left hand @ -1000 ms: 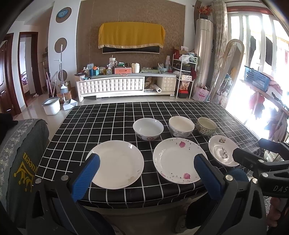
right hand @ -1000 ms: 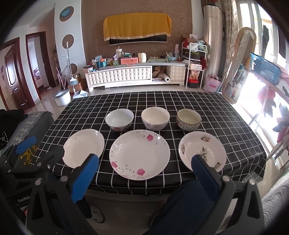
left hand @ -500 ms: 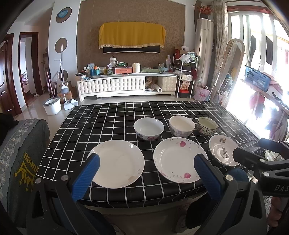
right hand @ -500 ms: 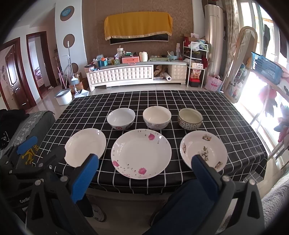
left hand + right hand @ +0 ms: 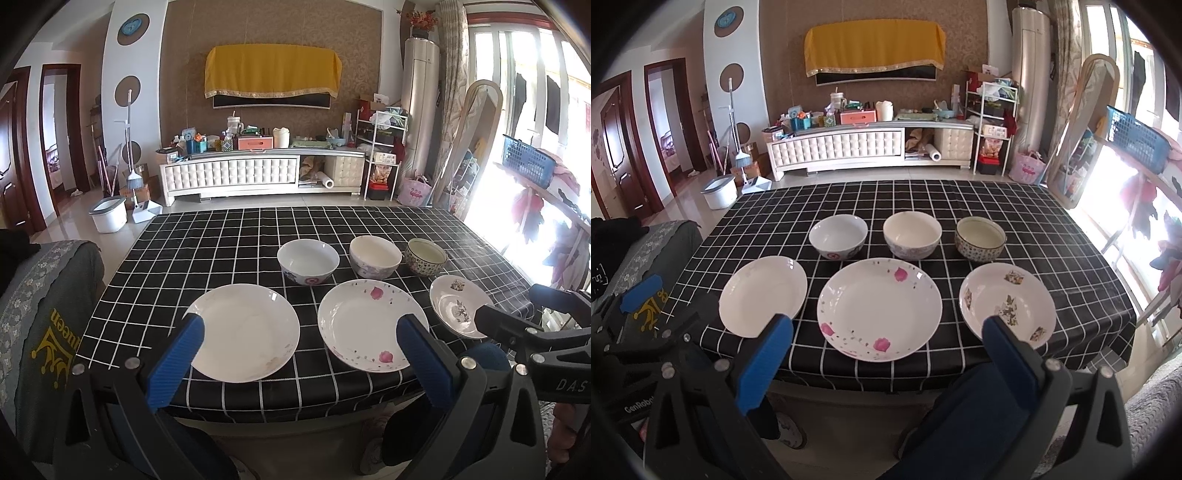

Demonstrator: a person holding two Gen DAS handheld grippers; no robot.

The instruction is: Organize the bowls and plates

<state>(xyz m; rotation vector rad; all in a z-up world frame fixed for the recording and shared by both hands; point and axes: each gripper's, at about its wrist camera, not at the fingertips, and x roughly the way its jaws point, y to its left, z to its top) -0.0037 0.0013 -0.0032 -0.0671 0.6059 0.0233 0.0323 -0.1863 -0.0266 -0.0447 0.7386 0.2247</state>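
Beyond both grippers' wide empty jaws, three plates [image 5: 879,308], three bowls [image 5: 911,234] behind, untouched

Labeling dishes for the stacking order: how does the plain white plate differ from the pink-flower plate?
The plain white plate has no decoration; the pink-flower plate carries pink blossoms and grey specks. The plain white plate sits at the left end of the front row; the pink-flower plate sits in the middle. The plain white plate looks somewhat smaller across. Both are round, white, empty and flat on the checked tablecloth.
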